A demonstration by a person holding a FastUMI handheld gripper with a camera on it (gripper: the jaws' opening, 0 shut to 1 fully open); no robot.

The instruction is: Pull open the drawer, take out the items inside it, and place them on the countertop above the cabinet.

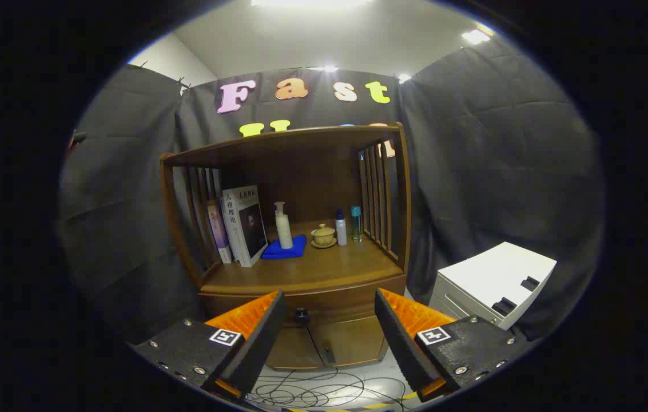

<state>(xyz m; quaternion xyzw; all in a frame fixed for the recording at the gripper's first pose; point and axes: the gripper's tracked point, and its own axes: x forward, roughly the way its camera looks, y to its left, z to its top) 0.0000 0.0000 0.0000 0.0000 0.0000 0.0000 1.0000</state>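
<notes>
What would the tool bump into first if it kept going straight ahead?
Probably the drawer knob. The open tool holds nothing, and the knob sits between its fingers on the wooden cabinet front, below the countertop. Depth is hard to judge.

Gripper (329, 320) spread wide; drawer knob (301, 313) unobstructed between fingers. Counter (324, 269) front bare; bottles (348, 226), books (241, 226) crowd back.

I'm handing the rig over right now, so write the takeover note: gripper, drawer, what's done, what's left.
Gripper: open, empty, fingers either side of the drawer knob but short of it.
Drawer: shut, below the countertop; contents hidden.
Countertop holds books, pump bottle on a blue cloth, lidded cup, two small bottles.
Done: nothing.
Left: grip knob, pull drawer, move items onto the countertop.
</notes>
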